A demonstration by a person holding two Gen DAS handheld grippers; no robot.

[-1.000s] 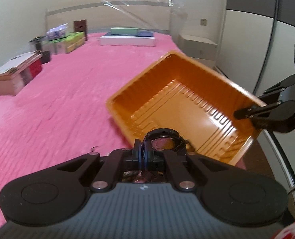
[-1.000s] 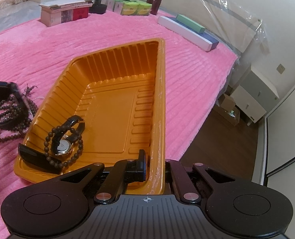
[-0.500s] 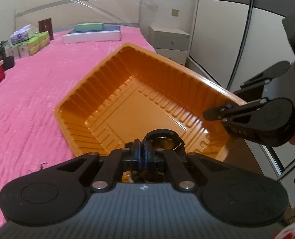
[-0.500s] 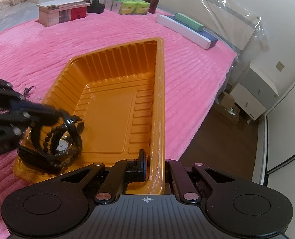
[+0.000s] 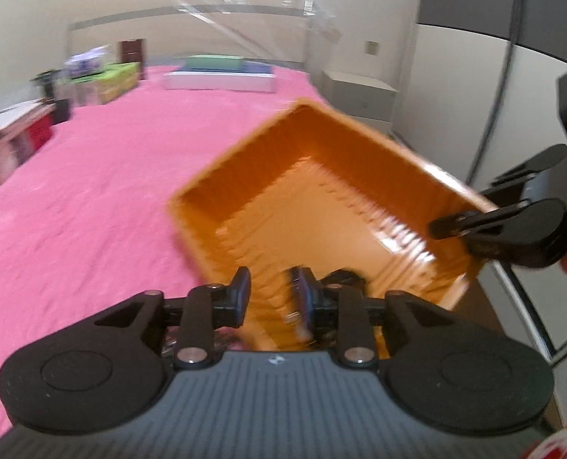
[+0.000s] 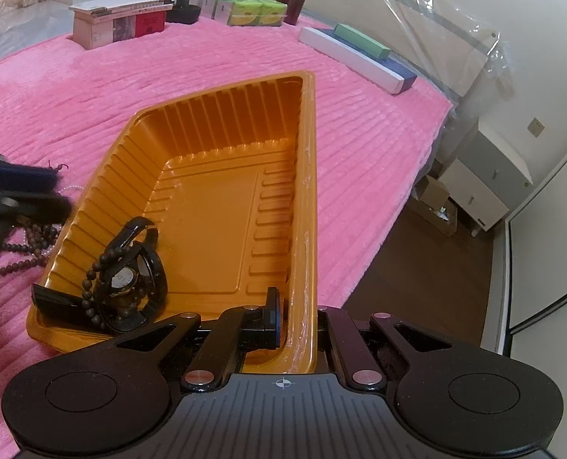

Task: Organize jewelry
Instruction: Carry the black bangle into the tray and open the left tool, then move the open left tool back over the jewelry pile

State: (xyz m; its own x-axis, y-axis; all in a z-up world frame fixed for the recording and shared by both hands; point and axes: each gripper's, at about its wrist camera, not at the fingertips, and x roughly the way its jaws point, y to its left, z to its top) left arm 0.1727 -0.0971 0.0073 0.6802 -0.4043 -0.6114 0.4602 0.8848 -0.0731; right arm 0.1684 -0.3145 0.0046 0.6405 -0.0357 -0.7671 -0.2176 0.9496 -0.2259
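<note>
Two pieces of jewelry lie together in the orange tray (image 6: pixel 222 229), at its near left corner, just left of the right gripper (image 6: pixel 295 317): a black watch (image 6: pixel 130 271) with its strap looped upward, and a dark bead bracelet (image 6: pixel 92 287) draped over it. A flat black piece (image 6: pixel 57 302) rests against the tray wall beside them.

Right gripper: fingers together, clamped on the tray's near right rim, one finger inside the wall and one outside.

Left gripper (image 5: pixel 270 294): jaws parting, nothing between them; it hangs over the tray's near edge, with the watch just beyond its right finger. The left wrist view is blurred.

Outside the tray, under the left gripper as seen from the right wrist: more strands of brown beads (image 6: pixel 23 256) on the pink bedspread (image 6: pixel 207 61).

Far beyond both grippers: assorted boxes (image 6: pixel 119 23), green tissue packs (image 6: pixel 256 11) and long flat cartons (image 6: pixel 356 57) near the plastic-wrapped headboard (image 6: pixel 417 11).
</note>
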